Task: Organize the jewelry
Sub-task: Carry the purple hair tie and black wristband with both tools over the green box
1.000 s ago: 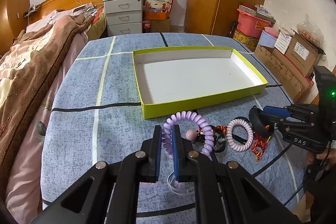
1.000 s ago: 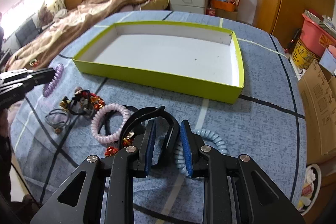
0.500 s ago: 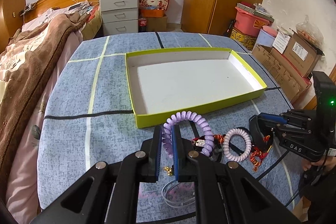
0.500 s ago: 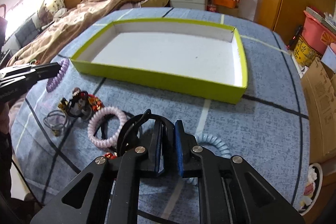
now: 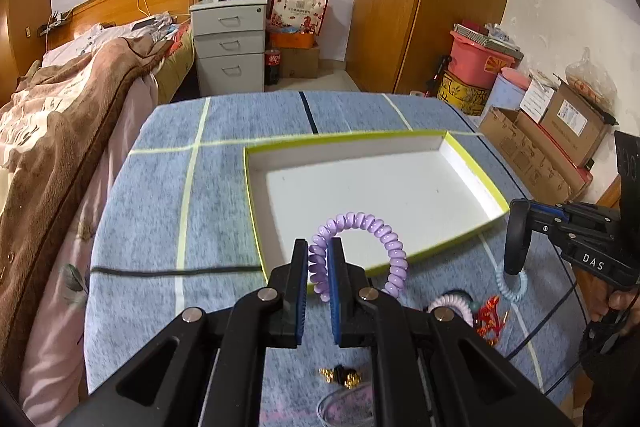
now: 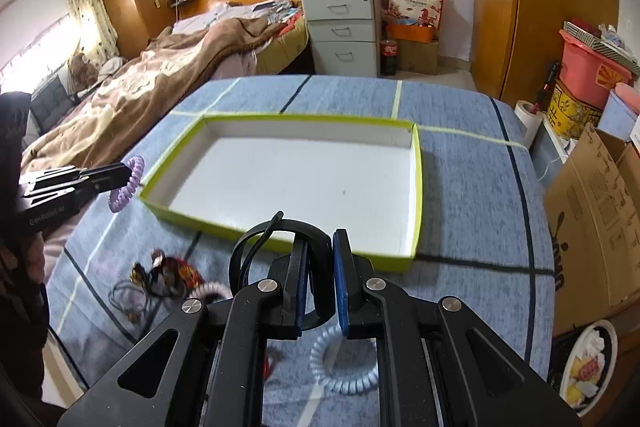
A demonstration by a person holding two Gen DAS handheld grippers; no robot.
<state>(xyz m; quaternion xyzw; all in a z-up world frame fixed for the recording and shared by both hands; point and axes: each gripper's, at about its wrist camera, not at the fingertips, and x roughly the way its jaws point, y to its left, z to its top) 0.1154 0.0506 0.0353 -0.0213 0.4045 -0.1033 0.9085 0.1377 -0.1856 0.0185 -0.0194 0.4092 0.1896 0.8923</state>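
Each hand-held gripper grips 1 item: purple coil (image 5: 362, 227), black band (image 6: 316, 267).

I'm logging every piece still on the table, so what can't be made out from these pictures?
- Left wrist view: pink coil and clear band half hidden behind the left gripper.
- Right wrist view: dark clutter is blurred; blue coil partly behind the right gripper.
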